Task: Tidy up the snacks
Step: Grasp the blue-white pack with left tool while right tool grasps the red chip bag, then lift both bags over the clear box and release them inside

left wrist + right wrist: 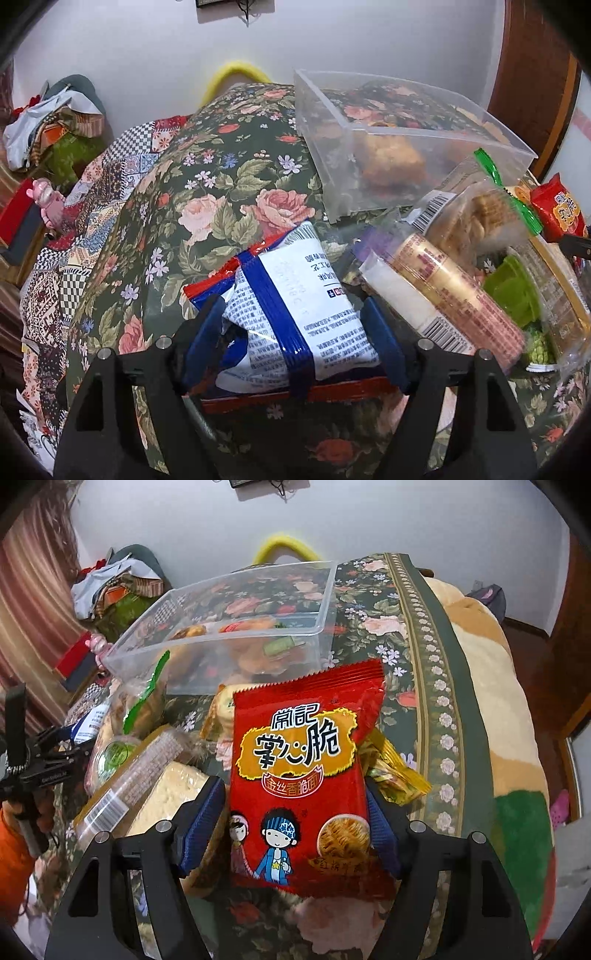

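Note:
A white and blue snack bag (295,295) lies on the floral tablecloth (229,177) between the fingers of my left gripper (295,306). The jaws stand open on either side of it. My right gripper (293,788) is shut on a red noodle-snack bag (299,768), held over the pile of snacks. The same red bag (557,210) shows at the right edge of the left wrist view. A clear plastic box (388,122) (221,587) stands just behind the pile with some pastries inside.
Loose snacks crowd the cloth: a cracker sleeve (443,288), a biscuit bag with a green tie (476,214), a green jelly cup (513,291), gold packets (395,775). Bundled cloths (55,122) lie far left. A plush blanket (491,709) lies right. An orange sleeve (14,842) is at the left edge.

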